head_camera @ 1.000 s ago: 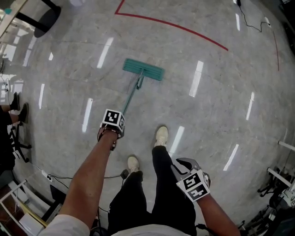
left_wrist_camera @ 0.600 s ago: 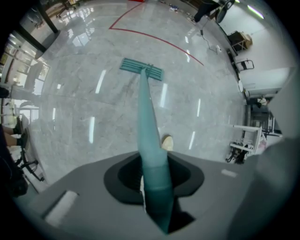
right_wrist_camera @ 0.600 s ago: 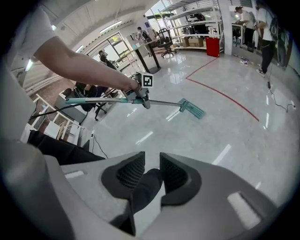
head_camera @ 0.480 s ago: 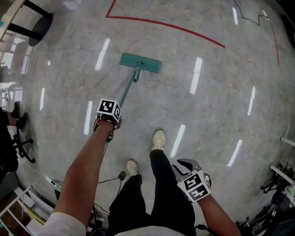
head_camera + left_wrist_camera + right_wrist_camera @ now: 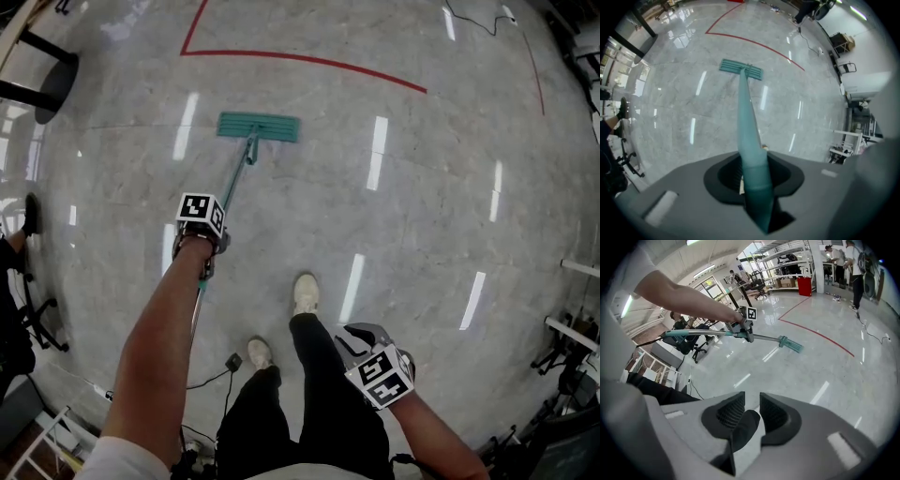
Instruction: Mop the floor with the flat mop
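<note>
As seen from the head view, the left claw [image 5: 208, 246] is closed round the teal handle [image 5: 232, 187] of the one flat mop. Its green mop head [image 5: 259, 127] lies flat on the grey floor [image 5: 441, 187], ahead of the person and just short of a red line [image 5: 309, 62]. The right claw [image 5: 361, 339] hangs low beside the person's black trouser leg, well apart from the mop. Two pale shoes [image 5: 305, 293] stand on the floor, and one thin cable [image 5: 208, 377] trails behind them. The handle's near end is hidden behind the left forearm.

Seen from the left gripper view, the left claw [image 5: 752, 176] is clamped on the handle [image 5: 749, 136], which runs straight out to the mop head [image 5: 740, 70] on the floor. The pads are mostly covered by the handle.

Seen from the right gripper view, the right claw [image 5: 751, 411] stands only narrowly apart and grips nothing. A dark rounded shape sits low in the gap; what it is I cannot tell. Across the room the left claw [image 5: 746, 330] holds the handle level, and the mop head [image 5: 790, 344] touches the floor. Two people [image 5: 855, 258] stand far off, cut by the frame's edge.
</note>
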Demonstrator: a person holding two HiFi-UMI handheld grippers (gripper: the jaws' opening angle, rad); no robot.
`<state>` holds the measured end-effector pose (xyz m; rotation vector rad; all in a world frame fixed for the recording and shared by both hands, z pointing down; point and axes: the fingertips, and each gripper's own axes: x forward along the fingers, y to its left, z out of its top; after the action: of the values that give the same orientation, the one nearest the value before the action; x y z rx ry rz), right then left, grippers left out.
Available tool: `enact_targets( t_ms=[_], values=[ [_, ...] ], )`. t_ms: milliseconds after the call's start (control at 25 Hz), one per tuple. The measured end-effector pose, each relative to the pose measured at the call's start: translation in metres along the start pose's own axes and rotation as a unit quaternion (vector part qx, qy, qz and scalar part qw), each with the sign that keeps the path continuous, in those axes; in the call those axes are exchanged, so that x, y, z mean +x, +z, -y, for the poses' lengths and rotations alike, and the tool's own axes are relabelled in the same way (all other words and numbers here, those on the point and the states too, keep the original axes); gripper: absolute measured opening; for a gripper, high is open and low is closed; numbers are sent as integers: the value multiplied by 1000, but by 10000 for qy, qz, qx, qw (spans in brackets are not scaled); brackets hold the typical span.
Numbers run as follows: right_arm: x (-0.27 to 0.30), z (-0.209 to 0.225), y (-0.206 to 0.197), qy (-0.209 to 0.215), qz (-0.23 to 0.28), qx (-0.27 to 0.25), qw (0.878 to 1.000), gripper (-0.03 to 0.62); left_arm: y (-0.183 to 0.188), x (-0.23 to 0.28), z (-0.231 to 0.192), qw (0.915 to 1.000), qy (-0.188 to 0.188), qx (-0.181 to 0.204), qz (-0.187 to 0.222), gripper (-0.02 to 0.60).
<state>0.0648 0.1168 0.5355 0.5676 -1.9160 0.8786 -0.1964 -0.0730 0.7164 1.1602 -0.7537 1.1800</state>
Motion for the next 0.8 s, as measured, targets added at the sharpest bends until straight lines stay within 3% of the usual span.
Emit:
enact_targets(
  t_ms=[360, 560, 800],
  values=[
    [13, -20, 13, 58, 86, -38, 9999, 103, -29, -23, -21, 9997, -57, -96, 208, 120],
    [15, -27, 17, 37, 150, -14, 9999, 103, -82, -35, -25, 9993, -171, -33, 341, 118],
    [20, -51, 18, 68, 251, -155, 9995, 103, -162, -31, -32, 9992, -58, -15, 401, 118]
  ],
)
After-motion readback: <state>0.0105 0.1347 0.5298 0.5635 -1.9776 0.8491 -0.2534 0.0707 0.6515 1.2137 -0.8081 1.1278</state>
